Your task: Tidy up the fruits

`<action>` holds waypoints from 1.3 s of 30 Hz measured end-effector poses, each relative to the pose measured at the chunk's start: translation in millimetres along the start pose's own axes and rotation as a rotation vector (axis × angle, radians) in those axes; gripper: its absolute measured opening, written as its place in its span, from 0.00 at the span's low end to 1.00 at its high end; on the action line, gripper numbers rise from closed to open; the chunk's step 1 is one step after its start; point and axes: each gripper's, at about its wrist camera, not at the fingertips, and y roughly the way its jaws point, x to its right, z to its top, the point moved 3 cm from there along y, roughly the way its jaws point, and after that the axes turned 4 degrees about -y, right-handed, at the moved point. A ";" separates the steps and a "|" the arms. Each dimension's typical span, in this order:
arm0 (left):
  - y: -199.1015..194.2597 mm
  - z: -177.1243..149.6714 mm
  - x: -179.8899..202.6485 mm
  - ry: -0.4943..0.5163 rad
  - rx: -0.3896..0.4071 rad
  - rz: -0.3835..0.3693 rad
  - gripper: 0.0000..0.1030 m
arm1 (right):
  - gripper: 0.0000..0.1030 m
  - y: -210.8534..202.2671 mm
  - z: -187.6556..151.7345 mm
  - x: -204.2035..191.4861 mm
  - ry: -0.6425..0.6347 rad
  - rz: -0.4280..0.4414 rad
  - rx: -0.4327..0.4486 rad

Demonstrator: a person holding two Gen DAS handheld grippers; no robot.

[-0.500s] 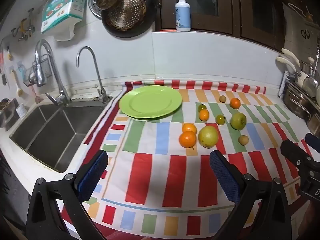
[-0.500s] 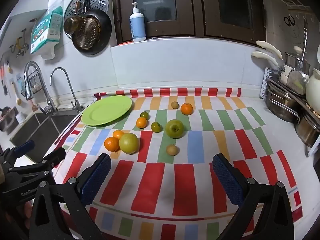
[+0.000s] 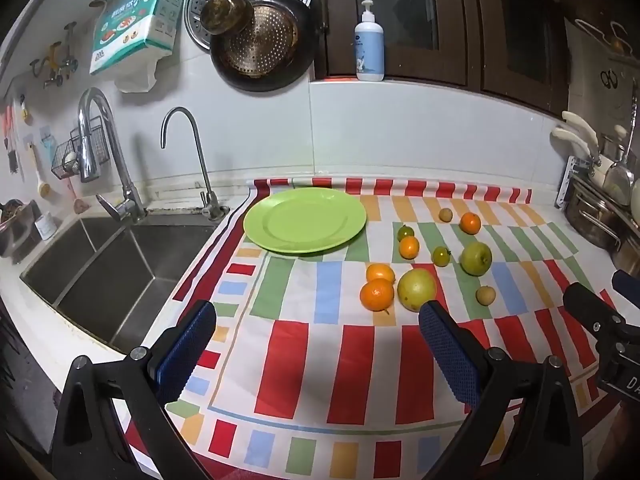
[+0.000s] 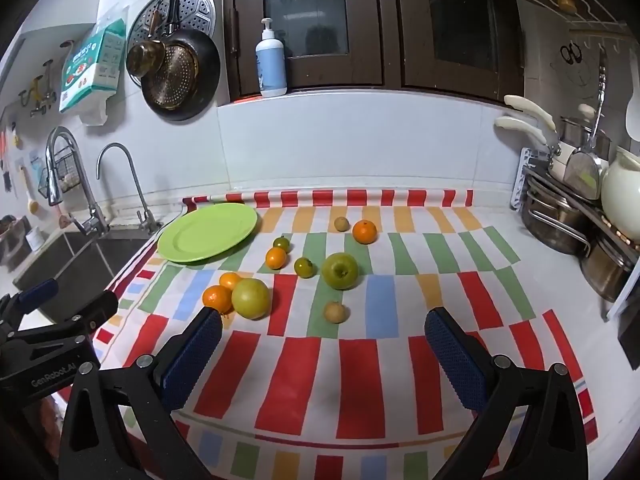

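Note:
An empty green plate (image 3: 305, 220) (image 4: 208, 232) lies at the back left of a striped cloth (image 3: 328, 352). Several fruits lie loose to its right: oranges (image 3: 377, 294) (image 4: 217, 298), a large yellow-green fruit (image 3: 416, 289) (image 4: 251, 297), a green apple (image 3: 475, 258) (image 4: 340, 270), small green and brown fruits (image 4: 336, 312). My left gripper (image 3: 318, 344) is open and empty, near the cloth's front. My right gripper (image 4: 324, 352) is open and empty, in front of the fruits.
A double sink (image 3: 104, 276) with two taps (image 3: 100, 152) sits left of the cloth. Pots and a rack (image 4: 568, 216) stand at the right. Pans (image 3: 260, 40) and a soap bottle (image 3: 369, 44) are on the back wall.
Both grippers have moved slightly forward toward the fruits. Nothing on the cloth has moved.

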 end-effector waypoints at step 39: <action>-0.6 0.3 2.1 0.007 0.031 -0.026 1.00 | 1.00 -0.5 -2.0 -2.1 -0.005 0.006 0.013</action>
